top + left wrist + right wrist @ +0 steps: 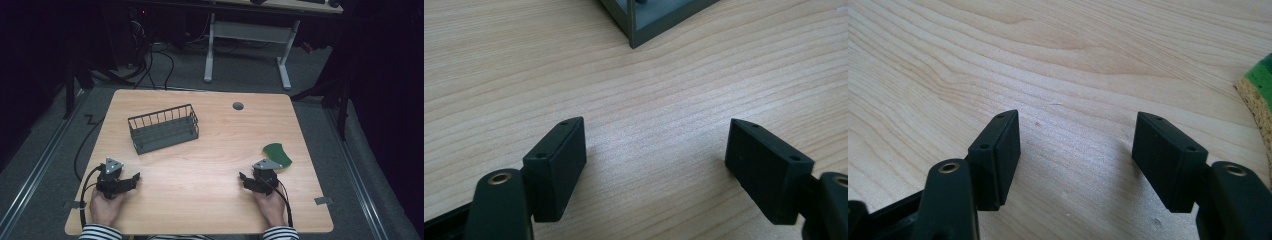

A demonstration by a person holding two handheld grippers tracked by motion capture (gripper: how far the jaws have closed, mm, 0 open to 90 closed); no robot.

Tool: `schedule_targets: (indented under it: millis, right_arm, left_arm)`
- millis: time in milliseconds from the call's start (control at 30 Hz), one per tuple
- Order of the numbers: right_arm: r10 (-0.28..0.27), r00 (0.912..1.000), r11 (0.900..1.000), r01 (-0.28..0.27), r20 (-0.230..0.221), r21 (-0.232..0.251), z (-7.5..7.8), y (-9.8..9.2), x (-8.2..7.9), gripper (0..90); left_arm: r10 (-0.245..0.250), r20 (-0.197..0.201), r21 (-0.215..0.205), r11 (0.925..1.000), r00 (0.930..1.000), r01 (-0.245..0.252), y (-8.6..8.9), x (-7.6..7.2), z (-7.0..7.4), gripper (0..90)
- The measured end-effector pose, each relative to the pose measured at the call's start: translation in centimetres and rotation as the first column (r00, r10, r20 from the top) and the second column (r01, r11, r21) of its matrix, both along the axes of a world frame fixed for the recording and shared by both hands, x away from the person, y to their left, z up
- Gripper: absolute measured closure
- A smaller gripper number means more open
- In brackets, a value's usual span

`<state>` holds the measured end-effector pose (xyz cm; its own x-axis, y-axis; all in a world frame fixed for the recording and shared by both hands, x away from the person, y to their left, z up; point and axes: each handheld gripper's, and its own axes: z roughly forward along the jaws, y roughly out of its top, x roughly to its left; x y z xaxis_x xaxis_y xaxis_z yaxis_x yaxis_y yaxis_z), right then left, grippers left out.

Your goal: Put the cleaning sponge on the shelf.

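Note:
A dark wire basket (162, 129) stands empty on the wooden table (215, 150), left of centre. A green sponge (277, 154) with a tan underside lies flat near the right edge. My left gripper (135, 178) rests on the table at the near left, held in a hand; its jaws are open over bare wood (656, 130), and the basket's corner (659, 20) is ahead of them. At the near right, my right gripper (243, 178) sits just in front of the sponge, open with nothing between its jaws (1078, 117). The sponge's edge (1258, 87) is off to its right side.
A round grey grommet (238, 106) is set into the table's far side. Beyond the table, on the dark floor, stand a white desk frame (247, 45) and loose cables (150, 65). Each gripper's cable trails toward the near edge.

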<state>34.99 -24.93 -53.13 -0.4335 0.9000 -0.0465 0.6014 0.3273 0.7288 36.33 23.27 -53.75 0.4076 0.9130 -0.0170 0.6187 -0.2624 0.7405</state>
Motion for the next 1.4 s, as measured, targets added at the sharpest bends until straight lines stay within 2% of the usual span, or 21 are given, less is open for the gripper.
schedule_targets:
  millis: [600,767,1033,1133,1267,1400]
  right_arm:
    - [-0.003,0.9998,1.000,0.003,-0.018,0.022,0.00,-0.19,0.16,35.8]
    - [-0.012,0.9997,1.000,0.012,-0.021,0.021,-0.01,-0.23,0.23,33.2]
    - [-0.007,0.9997,1.000,0.007,-0.023,0.021,0.00,-0.25,0.21,32.4]
    - [-0.004,0.9996,1.000,0.004,-0.027,0.023,0.04,-0.32,0.26,34.1]
    - [-0.015,0.9993,0.999,0.016,-0.034,0.029,0.17,-0.44,0.25,38.5]
    - [0.001,0.9982,0.998,0.003,-0.061,0.065,0.54,-0.59,0.30,40.5]
  left_arm:
    - [0.001,-0.002,-0.002,1.0000,1.0000,-0.001,-0.03,0.05,0.01,24.2]
    - [-0.001,-0.002,-0.006,1.0000,1.0000,0.001,0.04,0.08,0.01,24.2]
    - [-0.022,-0.013,-0.020,0.9996,0.9997,0.022,0.14,0.26,0.02,20.8]
    - [-0.037,-0.020,-0.023,0.9991,0.9991,0.036,0.12,0.34,0.01,16.9]
    - [-0.032,-0.021,-0.026,0.9992,0.9993,0.032,0.09,0.37,0.03,16.4]
    - [-0.021,-0.032,-0.022,0.9996,0.9993,0.021,-0.05,0.57,0.18,17.5]
